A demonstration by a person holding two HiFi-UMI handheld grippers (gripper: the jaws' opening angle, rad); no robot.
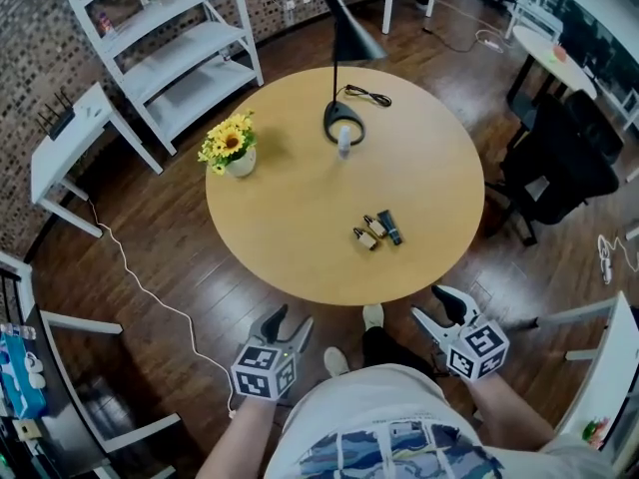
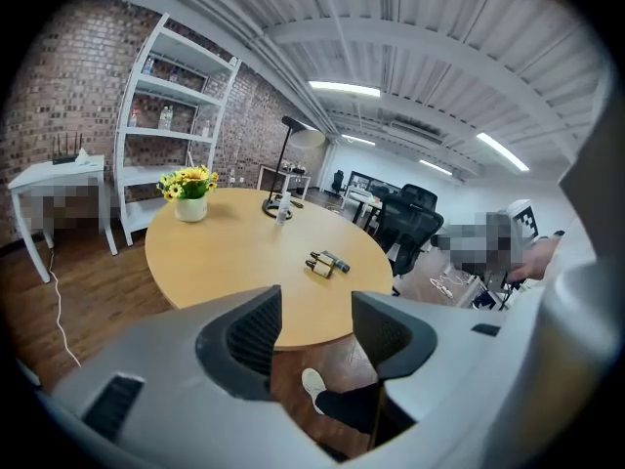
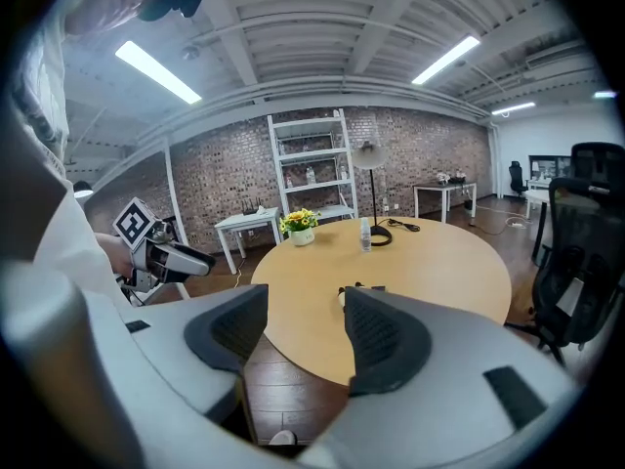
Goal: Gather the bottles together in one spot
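Three small bottles lie side by side on the round wooden table (image 1: 300, 238): two amber ones (image 1: 365, 238) and a dark one (image 1: 389, 228), also seen in the left gripper view as the cluster (image 2: 327, 262). A clear bottle (image 1: 344, 140) stands apart at the lamp's base. Both grippers hang below the table's near edge, away from all bottles. My left gripper (image 1: 288, 324) is open with nothing between its jaws, and so is my right gripper (image 1: 436, 305). In the right gripper view the cluster (image 3: 354, 289) is partly hidden behind a jaw.
A black lamp (image 1: 344, 58) with its cable and a pot of yellow flowers (image 1: 232, 148) stand on the table. A white shelf unit (image 1: 170, 48) and side table (image 1: 65, 138) are at the left, a black office chair (image 1: 559, 163) at the right. The person's shoes (image 1: 371, 317) are under the edge.
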